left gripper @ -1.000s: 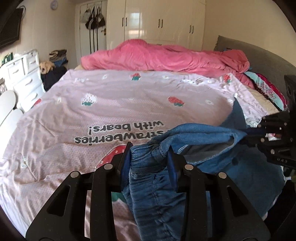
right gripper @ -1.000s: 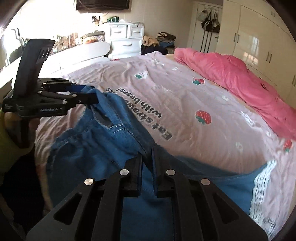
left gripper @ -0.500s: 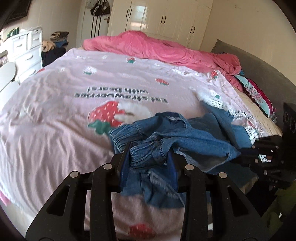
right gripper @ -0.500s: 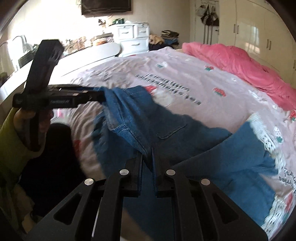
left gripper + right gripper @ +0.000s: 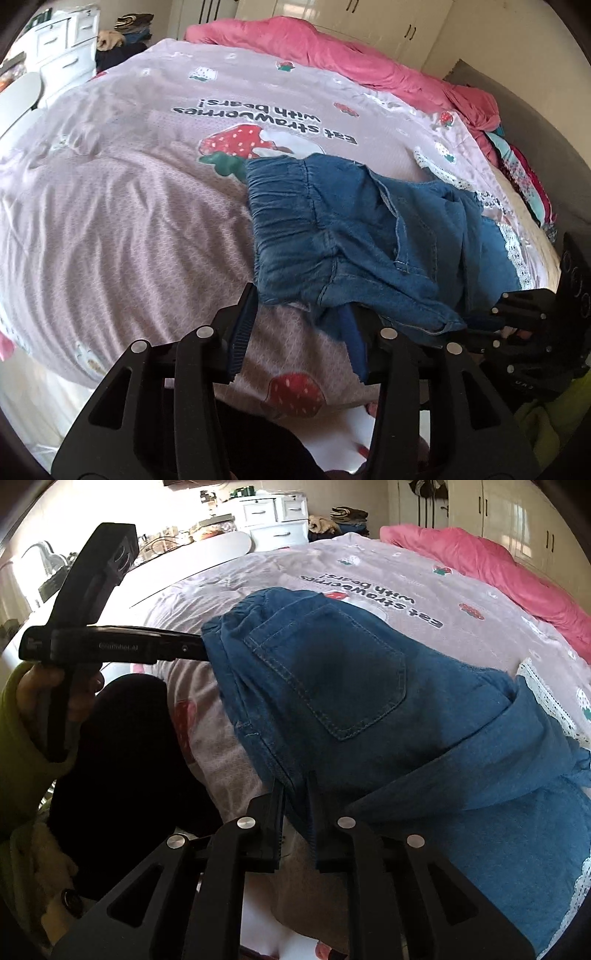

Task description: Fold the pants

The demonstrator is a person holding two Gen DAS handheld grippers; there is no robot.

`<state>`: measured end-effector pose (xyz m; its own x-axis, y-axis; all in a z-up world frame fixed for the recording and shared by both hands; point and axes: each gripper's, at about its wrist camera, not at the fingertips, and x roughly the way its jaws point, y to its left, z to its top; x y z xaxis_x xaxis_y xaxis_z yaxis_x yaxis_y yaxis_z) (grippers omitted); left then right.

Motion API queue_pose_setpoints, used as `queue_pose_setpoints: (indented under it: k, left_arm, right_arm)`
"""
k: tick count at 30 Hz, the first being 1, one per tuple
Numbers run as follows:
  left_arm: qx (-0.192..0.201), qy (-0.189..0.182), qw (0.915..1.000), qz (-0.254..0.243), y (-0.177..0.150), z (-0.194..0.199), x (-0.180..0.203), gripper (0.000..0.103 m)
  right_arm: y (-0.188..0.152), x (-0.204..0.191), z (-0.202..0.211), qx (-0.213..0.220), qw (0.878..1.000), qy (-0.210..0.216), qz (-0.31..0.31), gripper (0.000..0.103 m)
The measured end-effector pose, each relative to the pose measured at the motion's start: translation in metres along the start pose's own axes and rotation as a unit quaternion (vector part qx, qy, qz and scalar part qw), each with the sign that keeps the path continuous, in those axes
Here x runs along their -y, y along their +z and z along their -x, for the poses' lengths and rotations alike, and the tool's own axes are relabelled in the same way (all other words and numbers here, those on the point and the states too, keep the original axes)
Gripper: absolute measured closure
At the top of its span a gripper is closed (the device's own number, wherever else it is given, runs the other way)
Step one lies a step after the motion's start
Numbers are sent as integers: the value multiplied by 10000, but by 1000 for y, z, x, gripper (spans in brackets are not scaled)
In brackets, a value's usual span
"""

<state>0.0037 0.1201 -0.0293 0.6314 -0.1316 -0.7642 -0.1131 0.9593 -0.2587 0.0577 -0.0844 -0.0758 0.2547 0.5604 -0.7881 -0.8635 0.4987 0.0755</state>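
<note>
The blue denim pants (image 5: pixel 354 236) lie on the pink strawberry bedspread (image 5: pixel 129 221) near its front edge, with the gathered waistband on the left. My left gripper (image 5: pixel 301 325) is open, its jaws wide apart at the near edge of the waistband. In the right wrist view the pants (image 5: pixel 332 672) show a back pocket facing up. My right gripper (image 5: pixel 297 805) is shut on the pants' near edge. The left gripper (image 5: pixel 199 648) shows there at the waistband corner.
A pink duvet (image 5: pixel 332 48) is bunched at the far end of the bed. White drawers (image 5: pixel 62 40) stand at the left and a grey headboard (image 5: pixel 535 129) at the right. A lace-trimmed blue cloth (image 5: pixel 535 830) lies under the pants.
The pants have come down from the air onto the bedspread and spread flatter. My left gripper has opened and let go of the waistband. My right gripper stays shut on the fabric.
</note>
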Motion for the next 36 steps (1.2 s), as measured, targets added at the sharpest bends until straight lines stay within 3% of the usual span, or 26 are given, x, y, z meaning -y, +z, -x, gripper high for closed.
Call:
queue_pose_setpoints:
  k: [5, 12, 18, 23, 26, 30, 34, 36]
  left_arm:
    - [108, 116, 9998, -142, -2, 17, 7, 65]
    - [355, 293, 9984, -326, 10, 42, 22, 64]
    - [407, -90, 9966, -714, 25, 24, 60, 64]
    - [-79, 168, 9972, -726, 16, -15, 58, 64]
    - [-41, 170, 9972, -730, 11, -18, 54, 64]
    - [-74, 111, 9976, -681, 10, -22, 50, 64]
    - [-85, -12, 9982, -597, 8, -25, 46, 64]
    - [-92, -27, 9981, -602, 7, -28, 46, 64]
  right_arm:
    - [-5, 2, -3, -64, 9998, 145, -97, 87]
    - [-14, 4, -5, -124, 9988, 365, -293, 75]
    - [-10, 3, 10, -13, 9983, 422, -401, 74]
    - [-2, 4, 45, 586, 9972, 142, -440, 71]
    - [6, 7, 44, 652, 9968, -36, -465, 66]
    - [12, 16, 25, 427, 9964, -139, -720, 61]
    - [4, 26, -6, -233, 9943, -302, -996, 58]
    - [-3, 31, -14, -258, 9926, -247, -1161, 57]
